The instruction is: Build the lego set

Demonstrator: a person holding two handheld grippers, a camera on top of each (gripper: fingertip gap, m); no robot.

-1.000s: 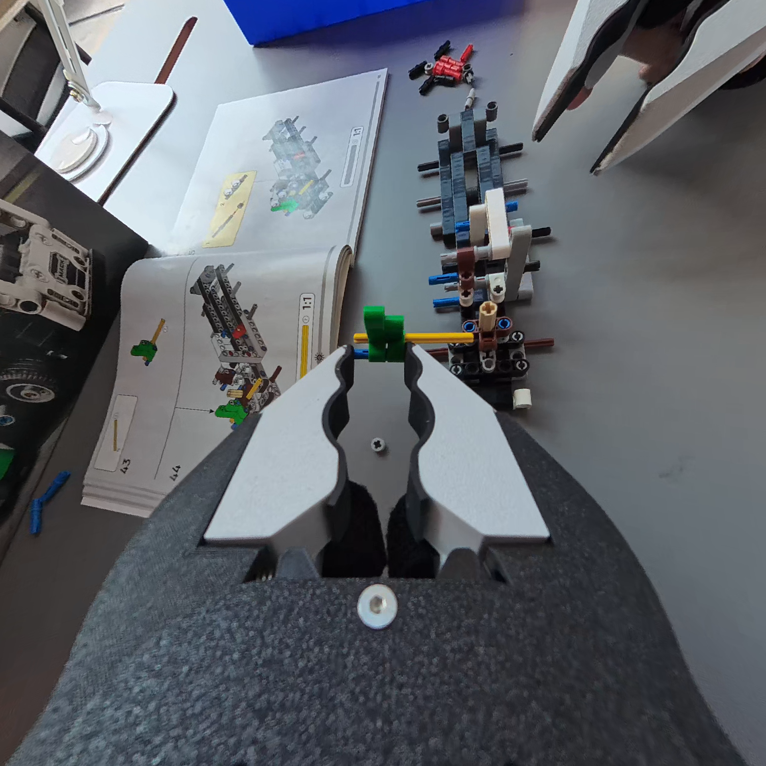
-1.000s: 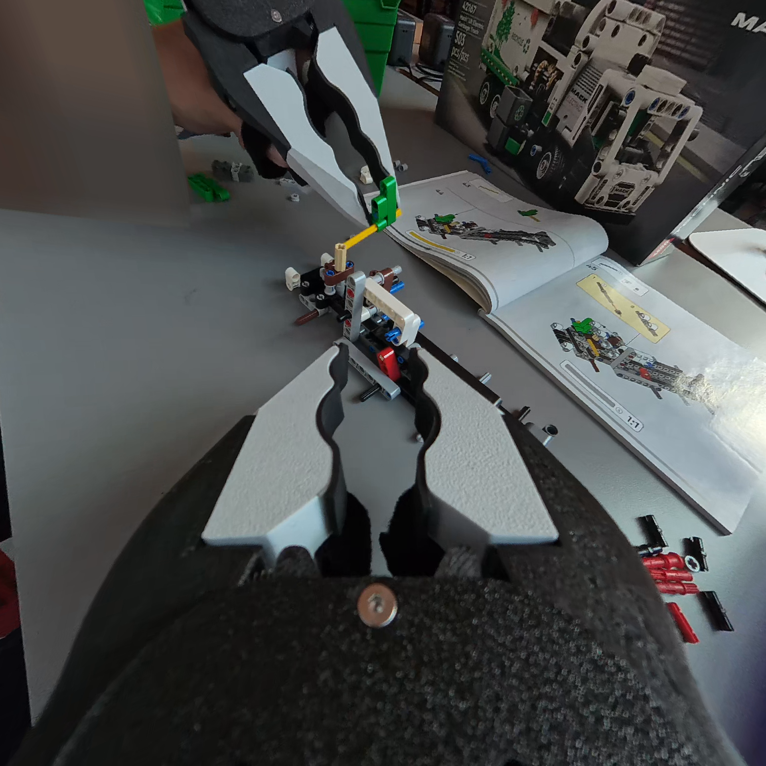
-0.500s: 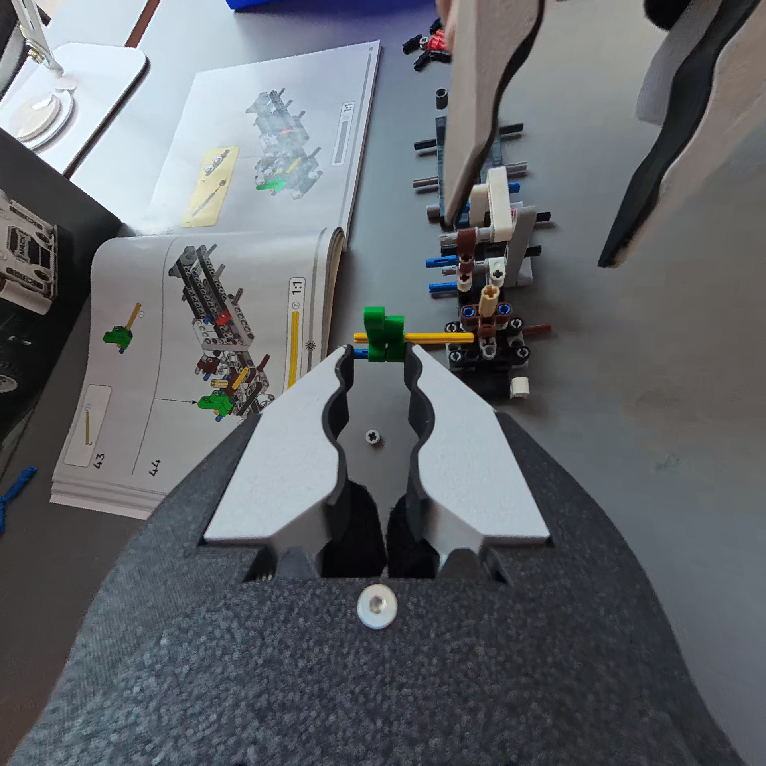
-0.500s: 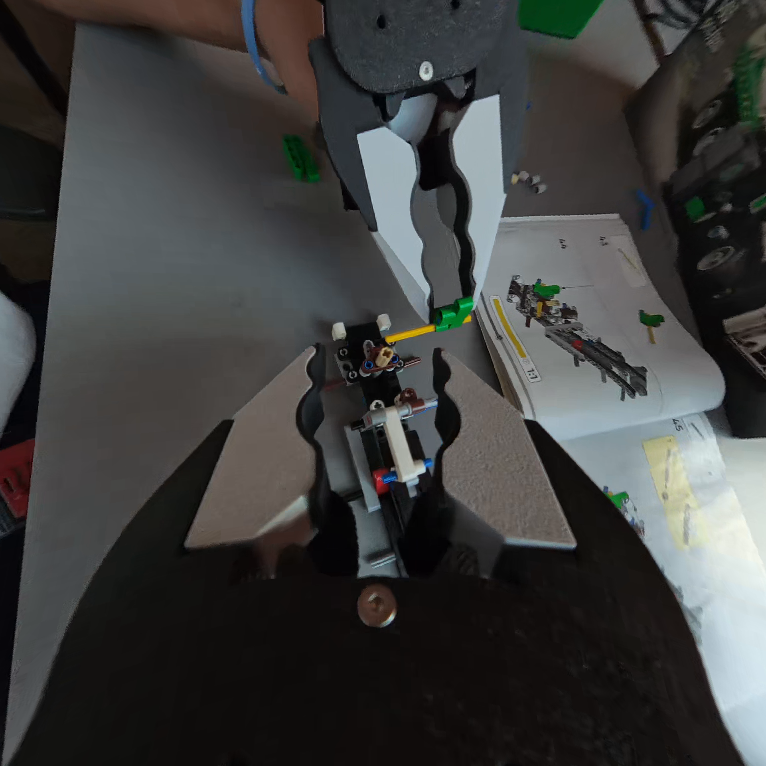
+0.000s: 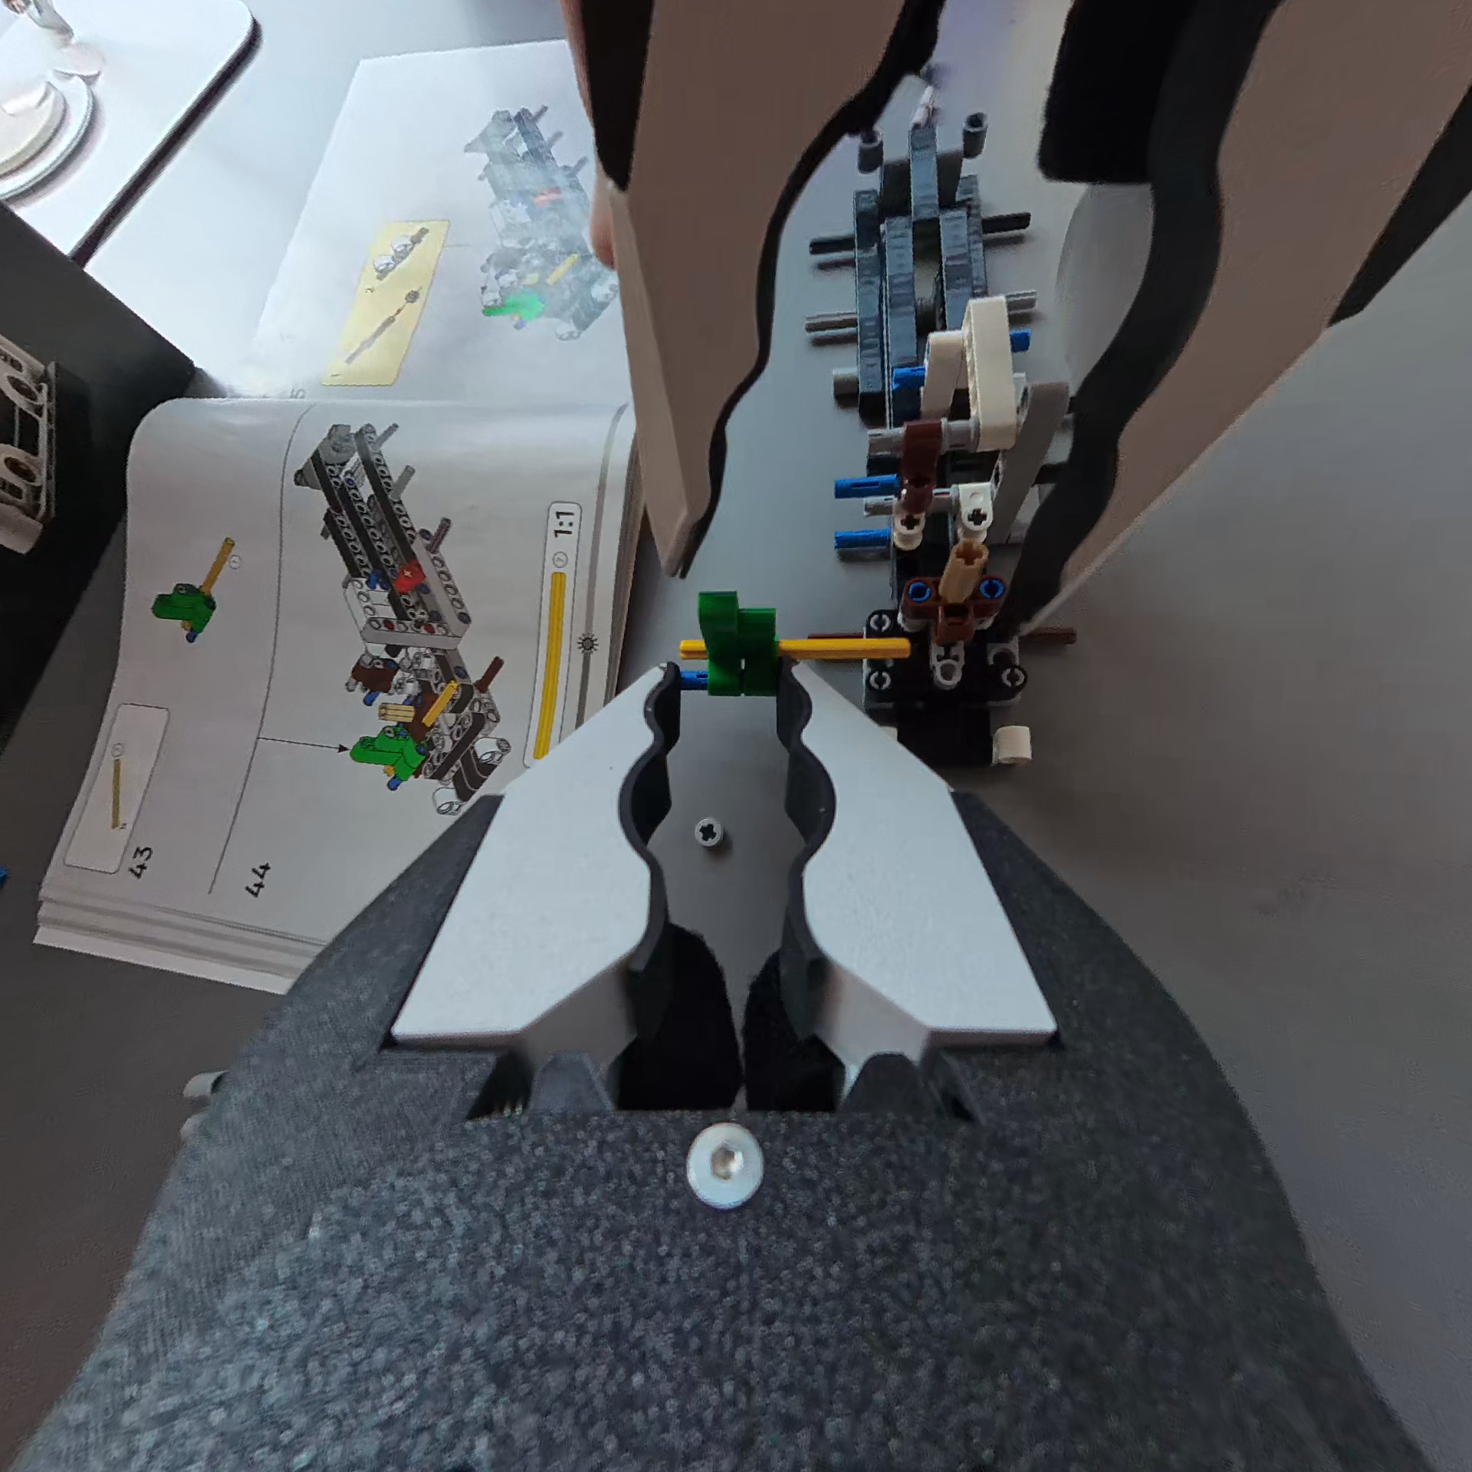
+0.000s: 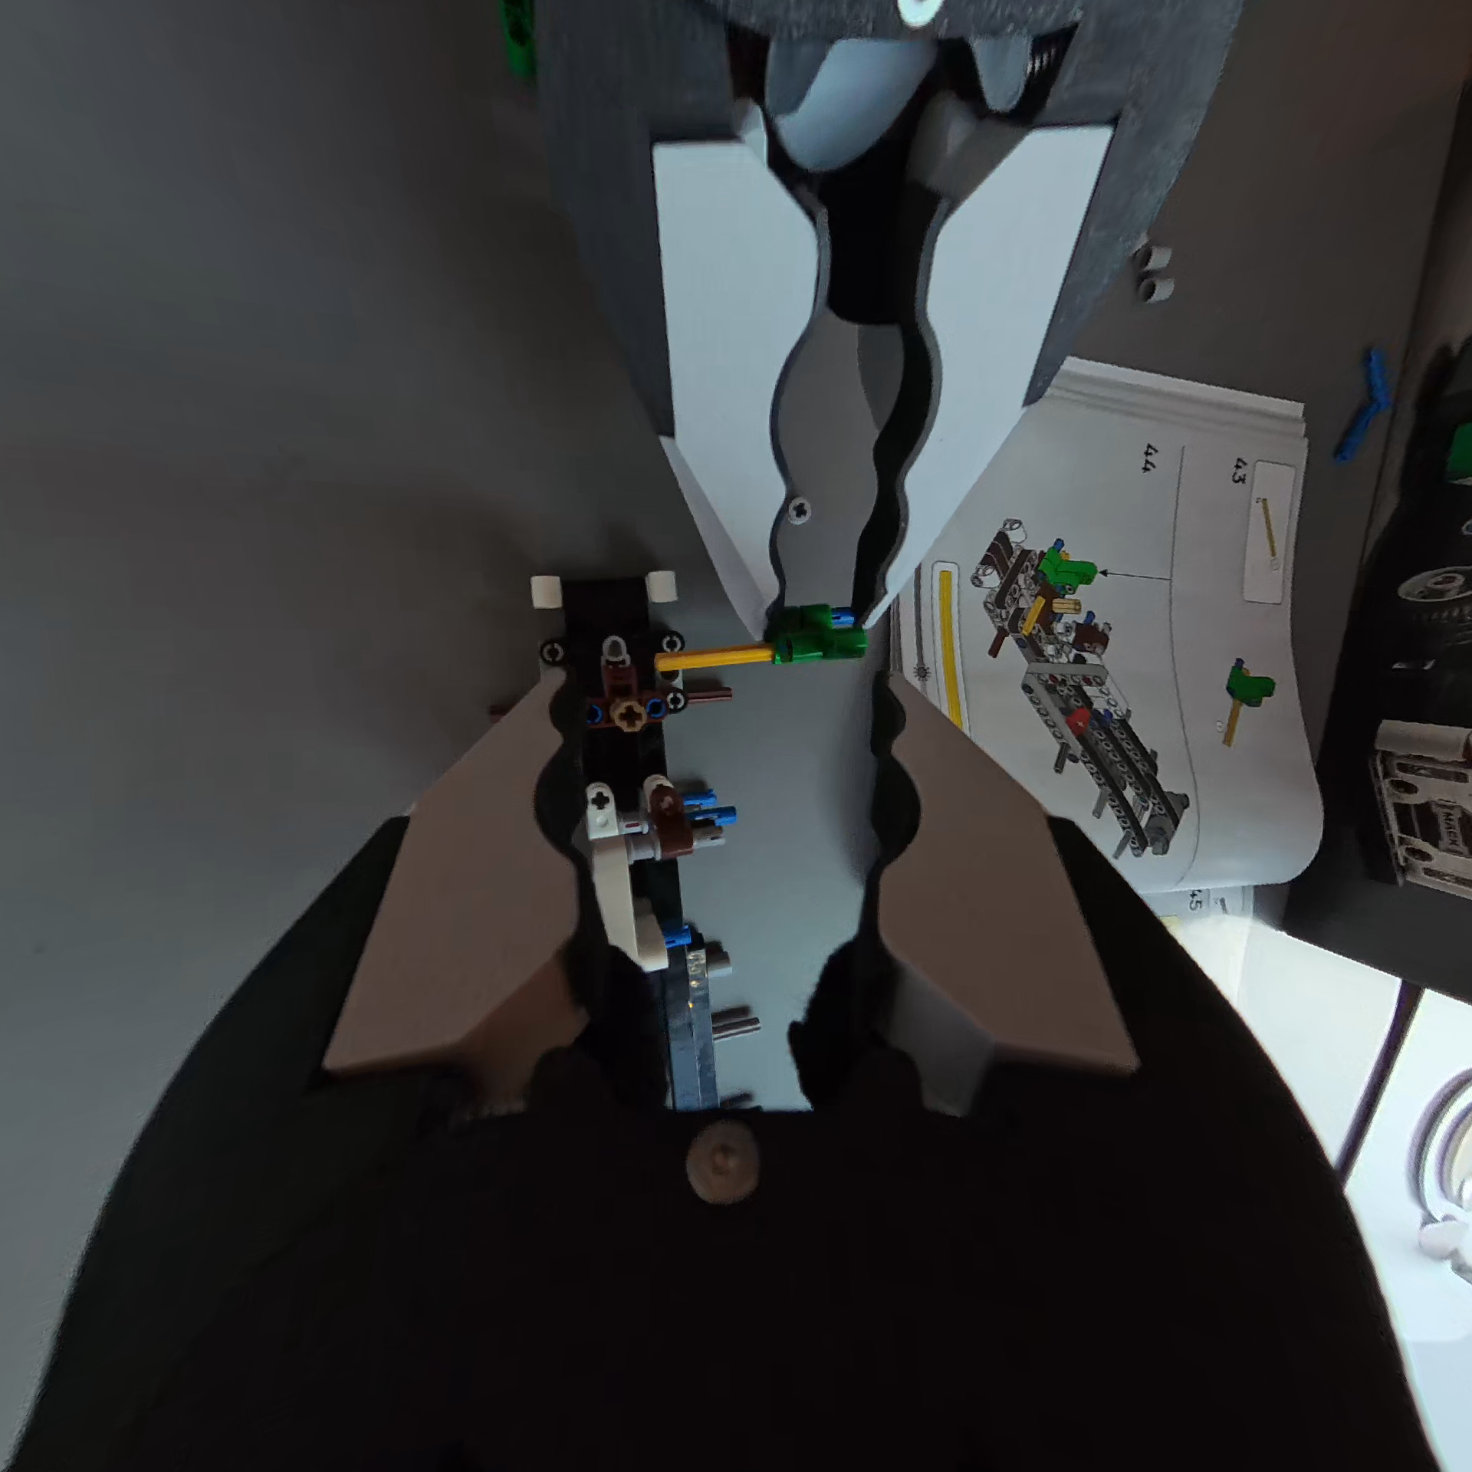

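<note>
Green piece, left wrist view: pinched between left gripper (image 5: 729, 677) fingers, yellow axle (image 5: 836, 647) through it, tip at the chassis (image 5: 944, 446) front, apparently not yet seated.
Manual (image 5: 319, 637): open beside the chassis on the table (image 5: 1235, 796).
Right wrist view: right gripper (image 6: 721, 701) fingers spread wide, straddling the chassis (image 6: 629, 796), gripping nothing.
Progress: frame partly built; green piece (image 6: 812, 633) still to attach.

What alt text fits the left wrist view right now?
The left hand-held gripper pinches a green connector on a yellow axle beside the long chassis build. The open right hand-held gripper straddles the build; an instruction booklet lies left.
</note>
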